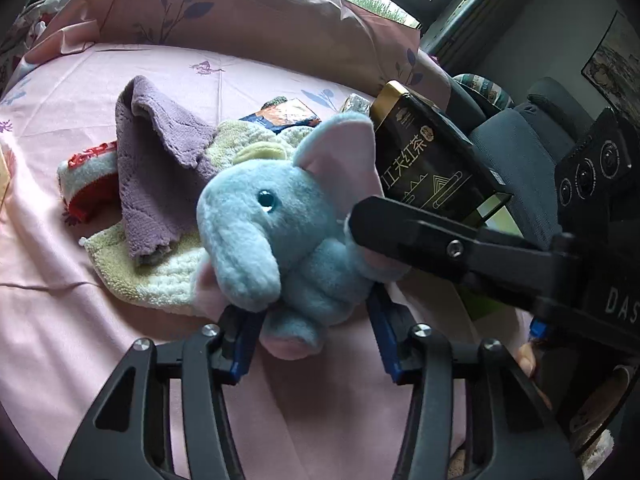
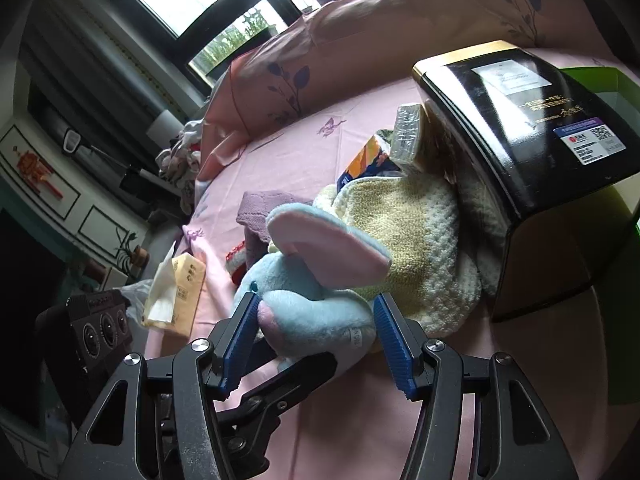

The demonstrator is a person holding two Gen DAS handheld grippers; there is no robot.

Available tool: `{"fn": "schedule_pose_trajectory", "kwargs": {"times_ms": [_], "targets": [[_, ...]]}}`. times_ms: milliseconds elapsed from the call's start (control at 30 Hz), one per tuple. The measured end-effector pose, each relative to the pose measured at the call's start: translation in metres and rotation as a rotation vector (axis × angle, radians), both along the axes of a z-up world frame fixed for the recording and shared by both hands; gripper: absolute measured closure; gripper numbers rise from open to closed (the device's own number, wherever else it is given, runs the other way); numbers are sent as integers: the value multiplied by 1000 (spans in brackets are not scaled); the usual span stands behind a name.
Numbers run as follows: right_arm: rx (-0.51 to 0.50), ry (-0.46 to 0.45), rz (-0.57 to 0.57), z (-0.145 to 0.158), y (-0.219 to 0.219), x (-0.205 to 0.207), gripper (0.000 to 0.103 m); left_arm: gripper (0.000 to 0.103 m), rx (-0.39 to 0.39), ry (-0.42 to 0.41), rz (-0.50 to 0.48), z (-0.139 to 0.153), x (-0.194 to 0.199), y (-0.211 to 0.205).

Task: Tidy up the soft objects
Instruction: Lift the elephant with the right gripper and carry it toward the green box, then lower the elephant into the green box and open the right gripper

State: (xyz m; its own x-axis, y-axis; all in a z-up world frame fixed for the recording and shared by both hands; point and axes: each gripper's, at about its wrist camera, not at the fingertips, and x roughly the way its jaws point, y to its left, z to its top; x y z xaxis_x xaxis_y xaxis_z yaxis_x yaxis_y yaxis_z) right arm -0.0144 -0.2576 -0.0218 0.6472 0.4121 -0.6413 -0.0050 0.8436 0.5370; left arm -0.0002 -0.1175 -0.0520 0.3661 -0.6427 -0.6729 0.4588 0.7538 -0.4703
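Observation:
A blue plush elephant with pink ears sits on the pink bedsheet; it also shows in the right wrist view. My left gripper has its blue pads on either side of the elephant's lower body. My right gripper has its pads on both sides of the elephant's rear; one of its fingers presses the toy from the right in the left wrist view. A purple cloth, a cream knitted towel and a red-white cloth lie behind.
A black tea box stands at the right. A snack packet and a foil block lie behind the towel. A tissue pack lies at the bed's edge. A pink pillow is at the back.

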Motion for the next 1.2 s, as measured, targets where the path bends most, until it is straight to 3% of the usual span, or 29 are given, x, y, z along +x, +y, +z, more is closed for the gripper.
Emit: {"fn": "schedule_pose_trajectory", "kwargs": {"times_ms": [67, 133, 167, 267, 533, 867, 1200], "targets": [[-6, 24, 23, -8, 5, 5, 43, 67, -2, 0, -3, -1, -2, -4], [-33, 27, 10, -12, 9, 7, 44, 69, 38, -57, 0, 4, -9, -8], [-41, 18, 4, -11, 9, 5, 49, 70, 54, -92, 8, 10, -13, -10], [-70, -42, 6, 3, 9, -4, 55, 70, 25, -163, 14, 29, -21, -7], [-61, -209, -56, 49, -15, -41, 57, 71, -45, -301, -18, 75, -44, -25], [-47, -325, -247, 83, -85, -91, 57, 71, -69, -406, -189, 113, -66, -106], [-19, -333, -471, 76, -156, -131, 57, 71, -48, -433, -366, 114, -77, -189]]}}
